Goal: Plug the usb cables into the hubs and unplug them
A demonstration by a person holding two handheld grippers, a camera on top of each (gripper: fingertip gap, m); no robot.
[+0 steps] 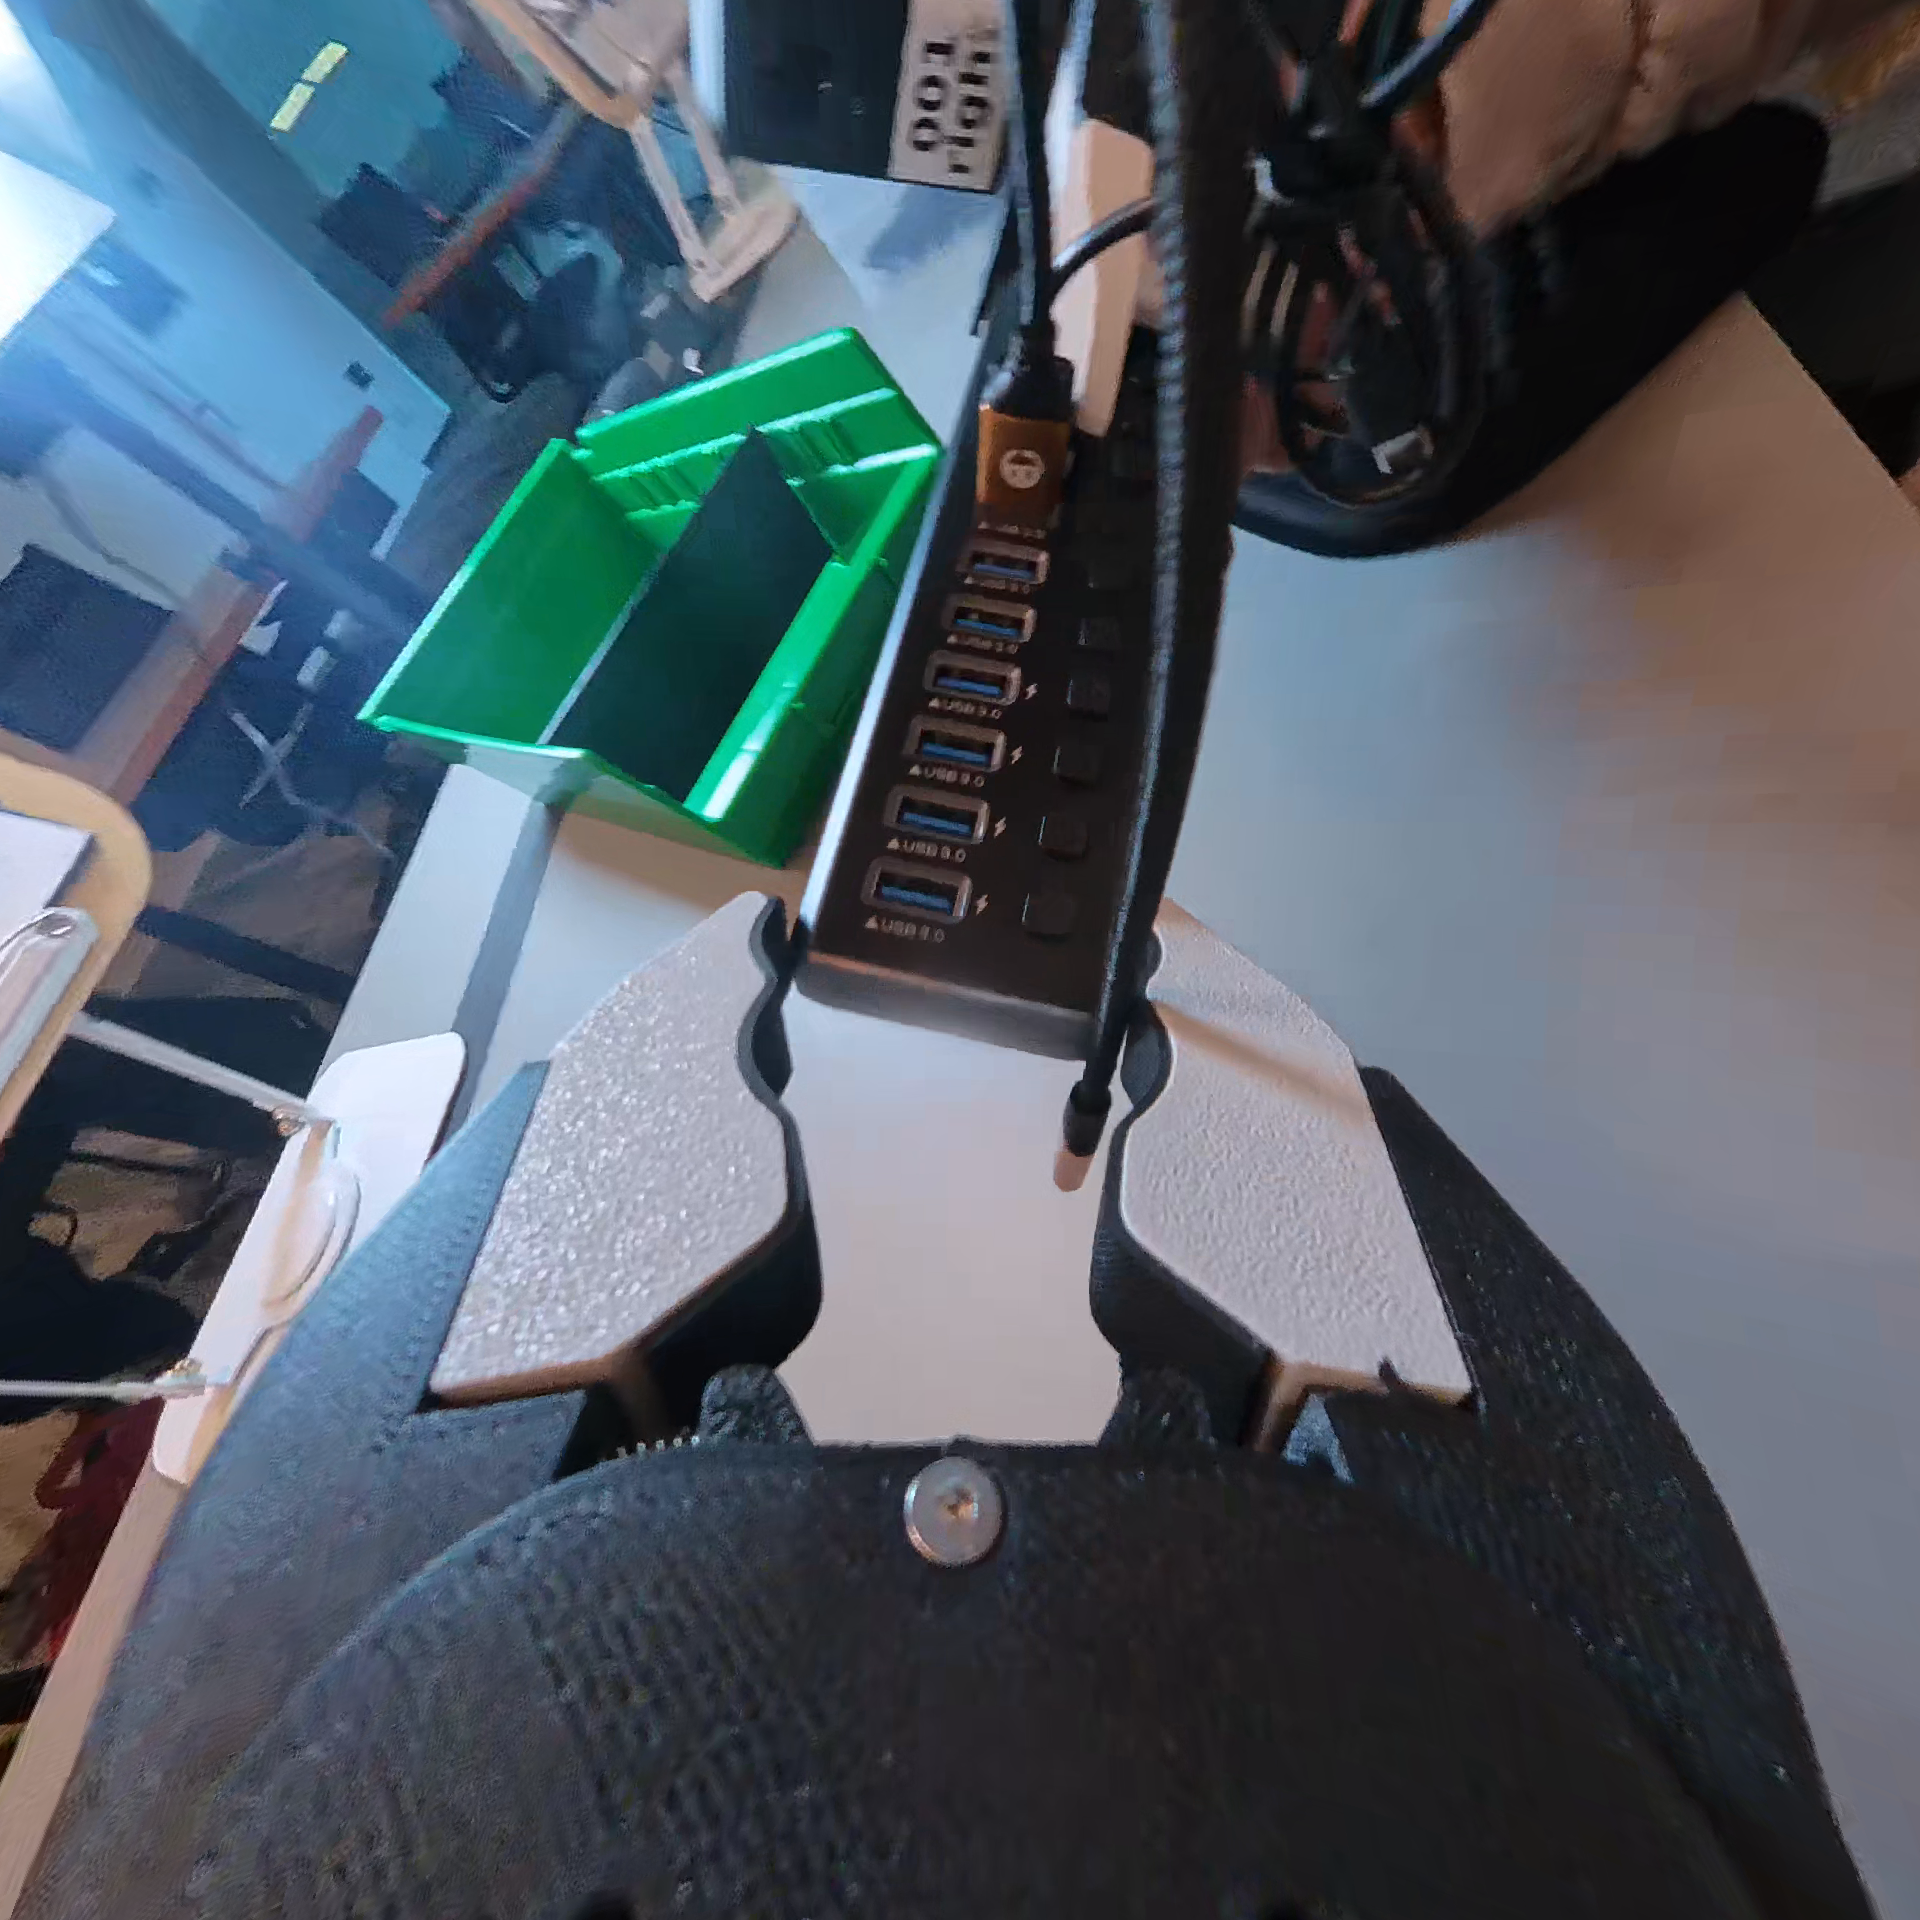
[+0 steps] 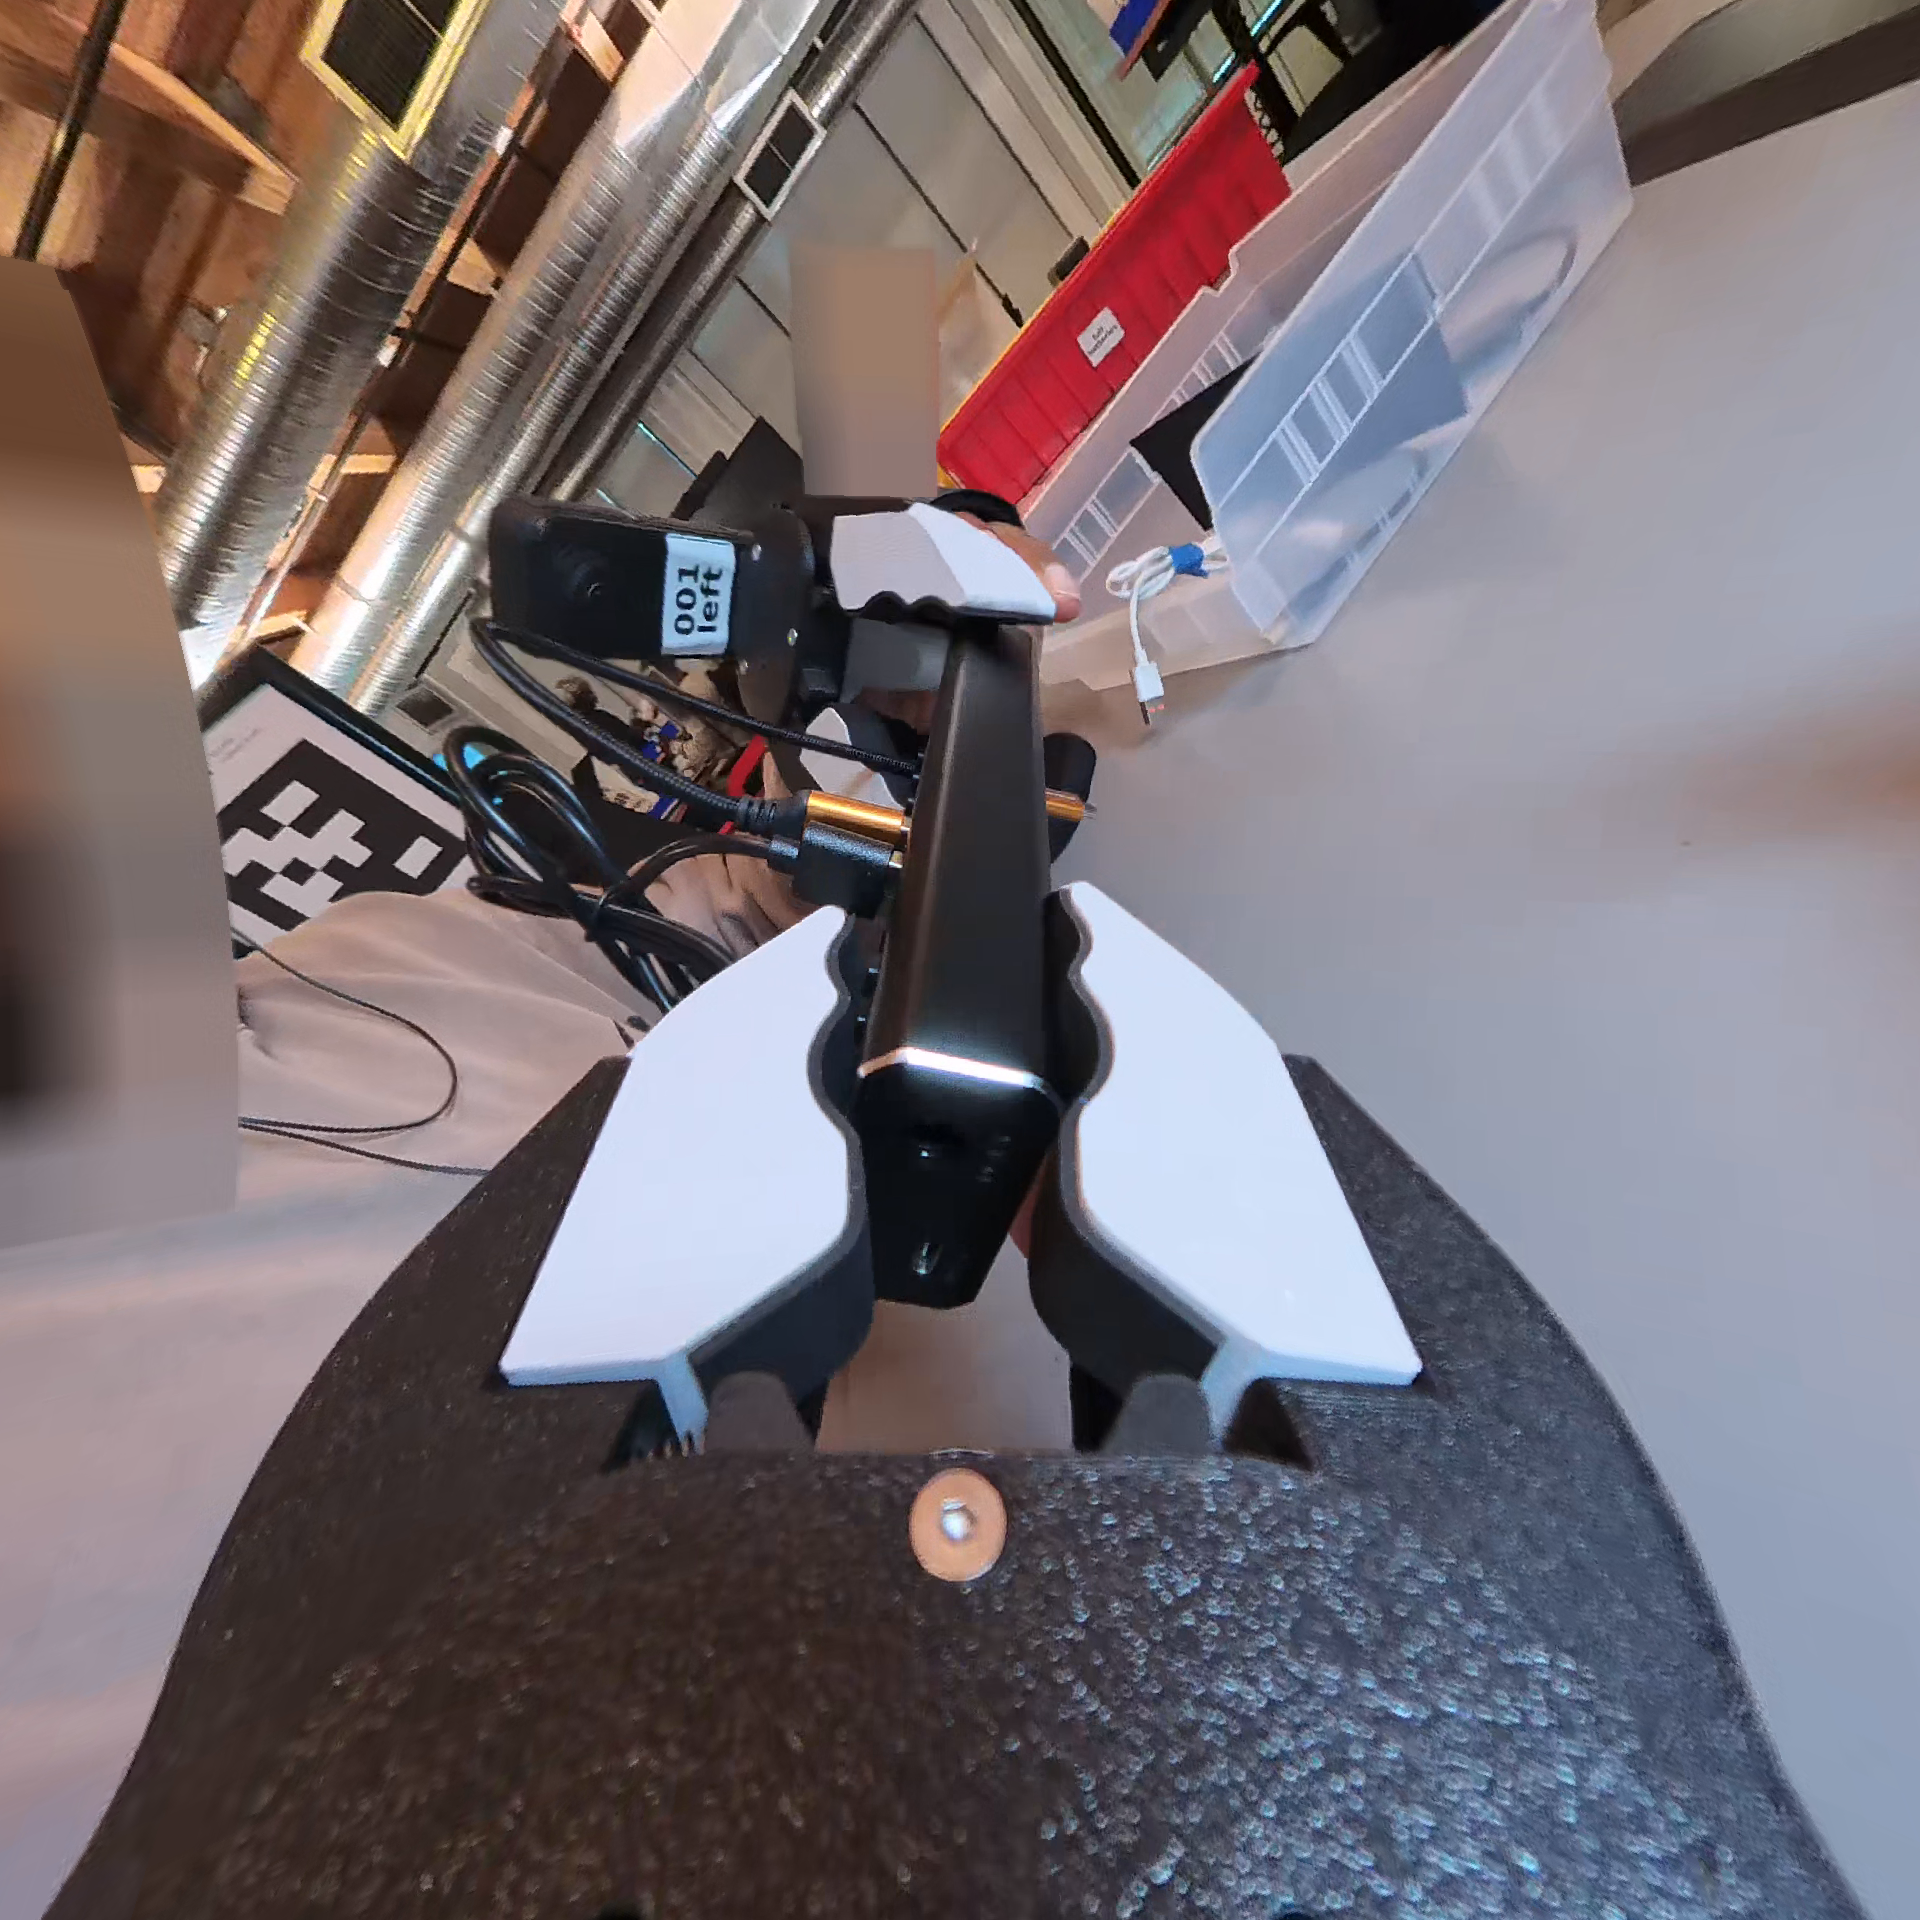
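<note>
Left wrist view: my left hand-held gripper [image 1: 961,971] was clamped across one end of the hub [image 1: 997,727], held above the surface [image 1: 1507,831]. My right hand-held gripper [image 2: 956,935] gripped the opposite end. A gold-collared plug [image 1: 1023,457] sat in a port; a braided cable [image 1: 1164,623] dangled unplugged.

My desk [image 1: 1507,779] is pale and smooth. On it sit a green bin [image 1: 665,603] near its edge, clear plastic boxes [image 2: 1382,343], a coiled white cable [image 2: 1153,603] beside them, and a red bin [image 2: 1091,343].
</note>
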